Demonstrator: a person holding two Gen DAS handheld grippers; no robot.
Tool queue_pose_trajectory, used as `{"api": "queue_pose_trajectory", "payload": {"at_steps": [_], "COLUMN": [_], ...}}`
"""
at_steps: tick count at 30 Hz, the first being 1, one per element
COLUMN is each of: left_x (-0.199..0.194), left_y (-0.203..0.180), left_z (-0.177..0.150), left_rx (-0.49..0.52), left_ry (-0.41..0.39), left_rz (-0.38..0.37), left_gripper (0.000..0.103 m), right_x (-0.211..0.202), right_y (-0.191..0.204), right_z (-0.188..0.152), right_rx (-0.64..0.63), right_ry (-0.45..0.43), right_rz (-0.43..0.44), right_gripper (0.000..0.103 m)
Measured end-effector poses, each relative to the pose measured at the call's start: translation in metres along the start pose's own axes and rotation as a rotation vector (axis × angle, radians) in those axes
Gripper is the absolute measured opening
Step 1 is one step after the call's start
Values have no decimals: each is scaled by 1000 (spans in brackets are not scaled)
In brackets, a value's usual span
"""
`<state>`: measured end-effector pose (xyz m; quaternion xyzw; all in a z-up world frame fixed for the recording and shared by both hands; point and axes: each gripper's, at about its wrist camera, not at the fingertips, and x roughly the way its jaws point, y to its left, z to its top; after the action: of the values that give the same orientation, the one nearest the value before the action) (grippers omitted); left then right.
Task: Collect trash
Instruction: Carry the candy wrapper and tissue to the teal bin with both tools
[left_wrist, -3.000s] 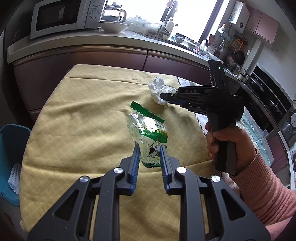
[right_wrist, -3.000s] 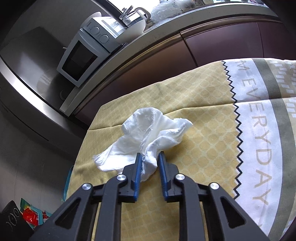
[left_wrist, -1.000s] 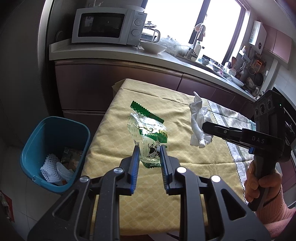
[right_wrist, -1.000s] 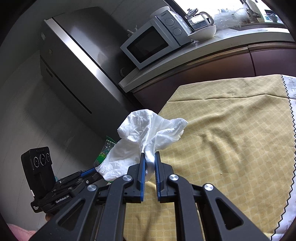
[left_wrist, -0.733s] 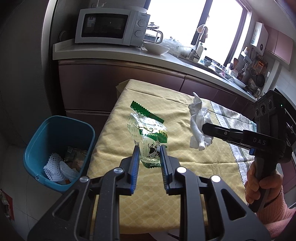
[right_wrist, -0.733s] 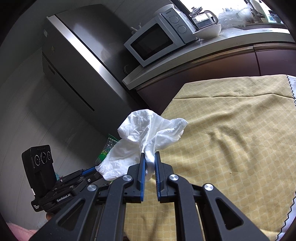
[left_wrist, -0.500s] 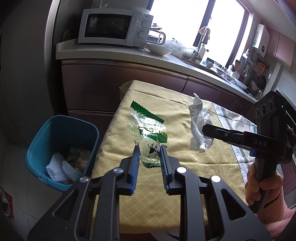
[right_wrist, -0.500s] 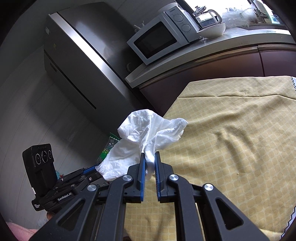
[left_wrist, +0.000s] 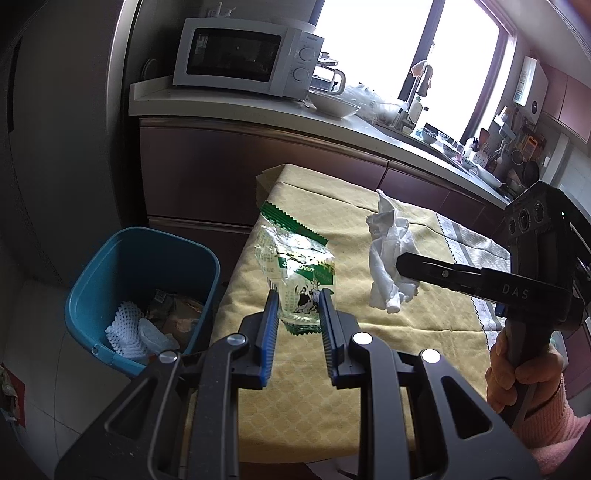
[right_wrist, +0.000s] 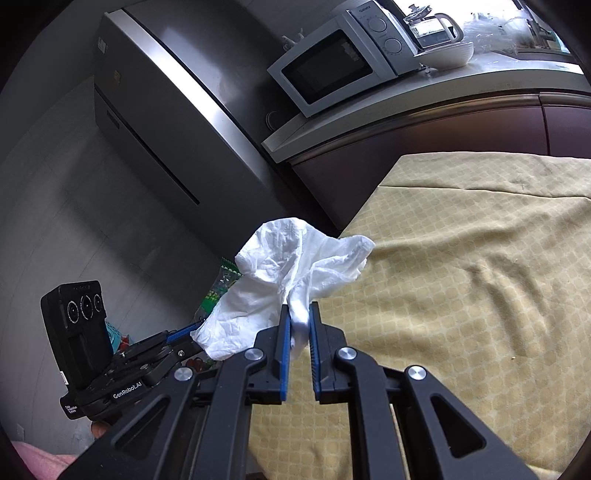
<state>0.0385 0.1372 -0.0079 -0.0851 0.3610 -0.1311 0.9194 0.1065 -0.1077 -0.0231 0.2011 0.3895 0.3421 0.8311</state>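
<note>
My left gripper (left_wrist: 295, 302) is shut on a clear and green snack wrapper (left_wrist: 295, 262) and holds it in the air over the table's left edge. My right gripper (right_wrist: 297, 317) is shut on a crumpled white tissue (right_wrist: 291, 273) and holds it above the yellow tablecloth (right_wrist: 461, 295). In the left wrist view the tissue (left_wrist: 388, 266) hangs from the right gripper (left_wrist: 400, 264) to the right of the wrapper. A blue trash bin (left_wrist: 110, 266) stands on the floor at the lower left, with several pieces of trash inside. The left gripper (right_wrist: 184, 334) also shows at the lower left of the right wrist view.
The table with the yellow cloth (left_wrist: 369, 332) stands in front of dark cabinets (left_wrist: 207, 166). A white microwave (left_wrist: 243, 55), a kettle and a bowl sit on the counter. A steel fridge (right_wrist: 166, 122) stands to the left. The bin is beside the table's left edge.
Both grippers have lifted their trash off the table and moved left toward the table's edge. The bin has come further into the left wrist view.
</note>
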Motion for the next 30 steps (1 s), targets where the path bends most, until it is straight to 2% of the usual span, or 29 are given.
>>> {"api": "queue_pose_trajectory", "payload": {"at_steps": [30], "left_x": [-6], "left_y": [52], "left_z": [8], "left_rx": [-71], "left_ry": [-24], "left_rz": [86], "left_gripper": [22], "right_x": [75], "right_y": [28], "right_z": [18], "right_rx": [-60], "right_ry": [102], "right_rz": [45], "right_gripper": [8]}}
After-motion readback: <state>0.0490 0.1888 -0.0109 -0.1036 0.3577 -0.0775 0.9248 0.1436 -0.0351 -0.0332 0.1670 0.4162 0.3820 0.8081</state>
